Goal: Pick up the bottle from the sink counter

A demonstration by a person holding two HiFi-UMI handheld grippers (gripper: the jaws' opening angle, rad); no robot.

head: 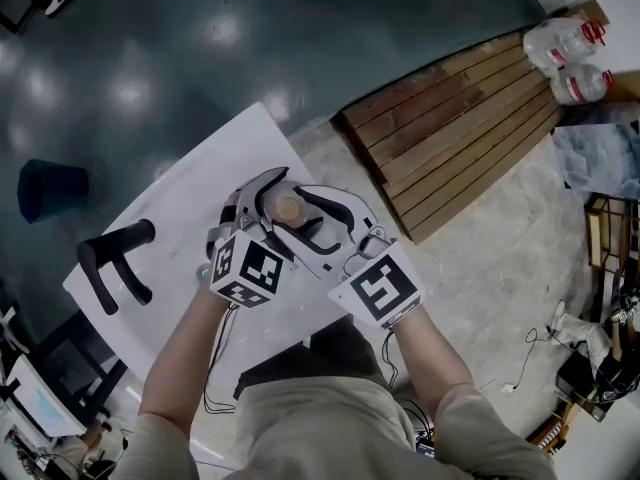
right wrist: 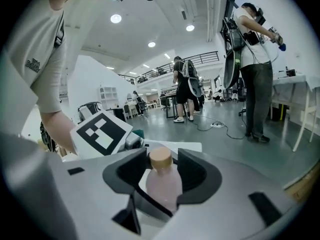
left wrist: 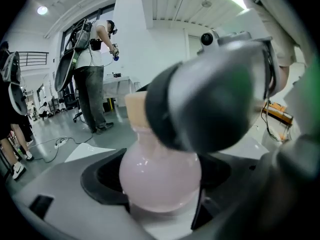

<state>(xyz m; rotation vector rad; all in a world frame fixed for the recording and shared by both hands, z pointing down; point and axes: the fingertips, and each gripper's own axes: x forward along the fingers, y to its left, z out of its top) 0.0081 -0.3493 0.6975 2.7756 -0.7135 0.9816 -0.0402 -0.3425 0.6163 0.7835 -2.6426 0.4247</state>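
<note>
A small pink bottle (head: pixel 288 209) with a tan cap sits between both grippers, above the white table (head: pixel 190 203). My left gripper (head: pixel 268 206) is shut on it: in the left gripper view the round pink body (left wrist: pixel 160 176) fills the gap between the black pads, and the right gripper's dark jaw hides the cap. My right gripper (head: pixel 312 218) faces it from the other side. In the right gripper view the bottle (right wrist: pixel 162 186) stands upright between the right gripper's (right wrist: pixel 162 176) wide-set pads, with gaps beside the cap.
A black forked stand (head: pixel 115 258) lies on the table's left part. A wooden pallet (head: pixel 460 128) and plastic jugs (head: pixel 570 53) are on the floor at the right, a dark bin (head: pixel 50 188) at the left. People stand in the hall behind.
</note>
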